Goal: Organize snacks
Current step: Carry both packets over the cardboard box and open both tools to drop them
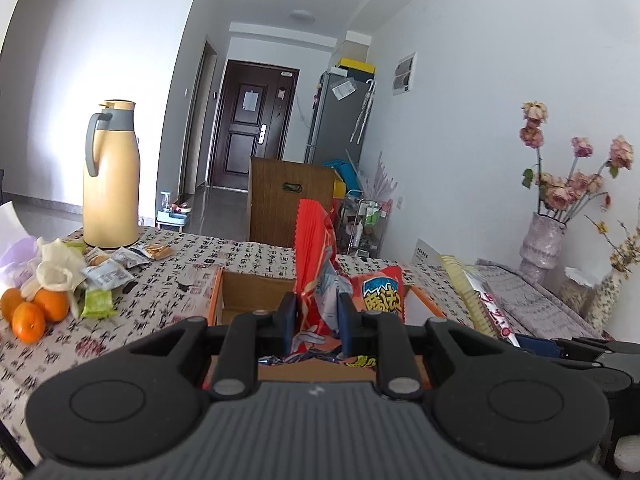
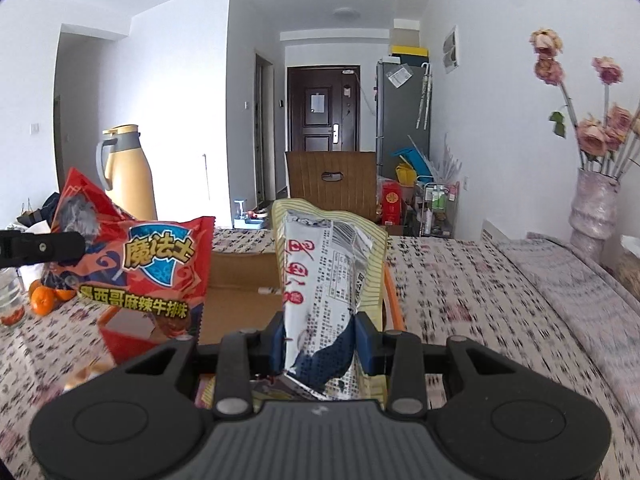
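We see our left tool (image 1: pixel 318 322) clenched on a red bag (image 1: pixel 316 256), crinkled and glossy, held upright over the open cardboard box (image 1: pixel 240 292). A second red bag (image 1: pixel 380 292) with a blue emblem stands in the box beside it. Our right tool (image 2: pixel 320 340) grips a white and pale yellow striped packet (image 2: pixel 324 276), printed in red and black, also above the box. The tabletop (image 1: pixel 168 276) wears a cloth patterned with black characters, carrying oranges (image 1: pixel 32 312), small packets (image 1: pixel 108 272) and a yellow flask (image 1: pixel 110 176). Beyond stand a dark door (image 1: pixel 252 128) and a vase (image 1: pixel 546 240) of faded flowers
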The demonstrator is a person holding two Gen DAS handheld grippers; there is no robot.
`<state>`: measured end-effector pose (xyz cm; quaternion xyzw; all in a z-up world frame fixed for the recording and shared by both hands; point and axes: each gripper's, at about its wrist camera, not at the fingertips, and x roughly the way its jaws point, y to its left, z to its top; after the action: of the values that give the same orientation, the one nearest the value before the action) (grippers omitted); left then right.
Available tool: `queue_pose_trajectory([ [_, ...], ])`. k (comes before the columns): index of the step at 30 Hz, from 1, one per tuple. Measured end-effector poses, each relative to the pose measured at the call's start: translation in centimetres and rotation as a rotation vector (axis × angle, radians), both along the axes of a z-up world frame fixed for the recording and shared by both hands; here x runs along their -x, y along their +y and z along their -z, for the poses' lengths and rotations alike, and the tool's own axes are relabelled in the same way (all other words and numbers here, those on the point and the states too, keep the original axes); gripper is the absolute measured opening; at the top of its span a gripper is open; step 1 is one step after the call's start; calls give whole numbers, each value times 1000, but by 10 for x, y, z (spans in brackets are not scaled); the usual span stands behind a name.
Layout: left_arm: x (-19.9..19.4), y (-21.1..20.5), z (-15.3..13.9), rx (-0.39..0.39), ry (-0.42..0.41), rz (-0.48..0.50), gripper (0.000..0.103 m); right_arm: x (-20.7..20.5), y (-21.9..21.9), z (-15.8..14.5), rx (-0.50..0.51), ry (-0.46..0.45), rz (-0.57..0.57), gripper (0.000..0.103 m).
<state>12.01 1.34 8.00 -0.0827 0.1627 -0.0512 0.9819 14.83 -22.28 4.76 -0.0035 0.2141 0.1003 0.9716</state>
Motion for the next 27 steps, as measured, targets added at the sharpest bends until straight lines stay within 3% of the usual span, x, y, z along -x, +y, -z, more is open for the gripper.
queue_pose_trajectory([
  [6, -55, -1, 1, 1, 58, -12, 21, -57, 13, 2, 45, 53, -11, 35],
  [11, -99, -3, 16, -17, 153, -32, 21, -100, 23, 17, 57, 133, -21, 34],
  [12, -107, -3, 21, -21, 175, -35, 21, -106, 25, 19, 62, 148, -25, 31],
  [13, -112, -3, 25, -25, 194, -37, 21, -113, 27, 23, 66, 168, -33, 17],
  [14, -118, -4, 31, -30, 216, -41, 21, -118, 29, 28, 65, 189, -39, 15],
  [22, -141, -5, 68, -59, 354, -71, 24, -137, 38, 58, 85, 280, -55, 16],
  [23, -140, -5, 68, -62, 356, -74, 27, -134, 35, 59, 75, 279, -56, 19],
  [25, -134, -5, 66, -72, 340, -78, 37, -129, 31, 57, 59, 271, -54, 37],
  [26, -131, -5, 63, -78, 326, -81, 57, -126, 28, 55, 47, 261, -45, 57],
  [27, -126, -5, 60, -83, 308, -90, 80, -121, 25, 52, 38, 250, -38, 67],
])
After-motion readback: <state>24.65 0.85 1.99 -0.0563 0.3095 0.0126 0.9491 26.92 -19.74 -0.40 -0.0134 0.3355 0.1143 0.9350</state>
